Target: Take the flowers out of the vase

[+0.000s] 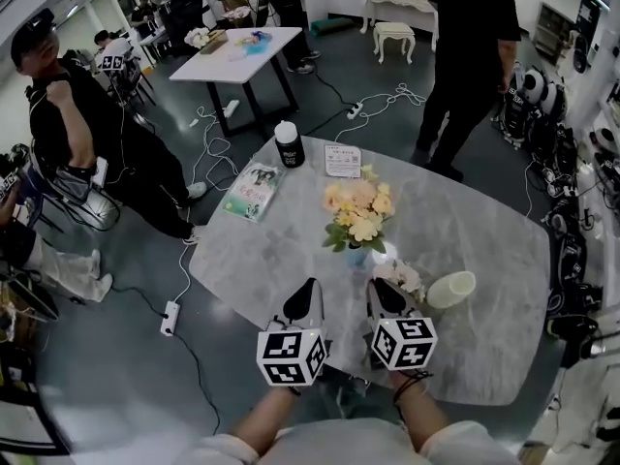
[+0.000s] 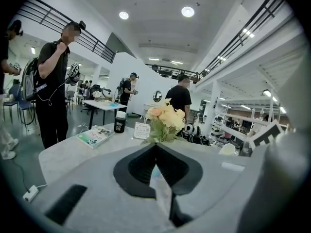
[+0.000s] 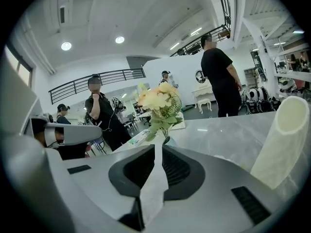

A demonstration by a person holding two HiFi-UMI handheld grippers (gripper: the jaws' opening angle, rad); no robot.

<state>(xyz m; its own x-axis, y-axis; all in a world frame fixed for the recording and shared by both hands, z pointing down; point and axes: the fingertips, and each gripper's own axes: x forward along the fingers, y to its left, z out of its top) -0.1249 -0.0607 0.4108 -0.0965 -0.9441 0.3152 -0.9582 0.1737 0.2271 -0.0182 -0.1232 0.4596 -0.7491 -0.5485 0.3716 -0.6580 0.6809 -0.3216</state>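
**Figure: approach to the bouquet, before any grasp.** The 2 grippers are held side by side, low over the near edge of the marble table (image 1: 465, 231). The flowers (image 1: 358, 209), a yellow and peach bunch, stand upright just beyond the fingertips and roughly between the 2 lines of aim. Their stems are seated in a small pale-blue vase (image 1: 356, 256), which alone keeps them erect.

The left gripper (image 1: 310, 291) has its fingers pressed together with nothing between them. The right gripper (image 1: 378, 289) shows only a sliver of gap and is likewise empty. The flowers are untouched, so the task has probably not yet begun, and the fingers would have to part before taking the stems.

Both forearms reach forward in parallel, with the marker cubes toward the person and the fingers tipped slightly below level. This pose suits a low approach at stem height.

Just to the right of the right fingers are some loose pale blossoms (image 1: 402, 277). Further right, a cream tubular vessel (image 1: 451, 289) lies on its side, close enough to be knocked.
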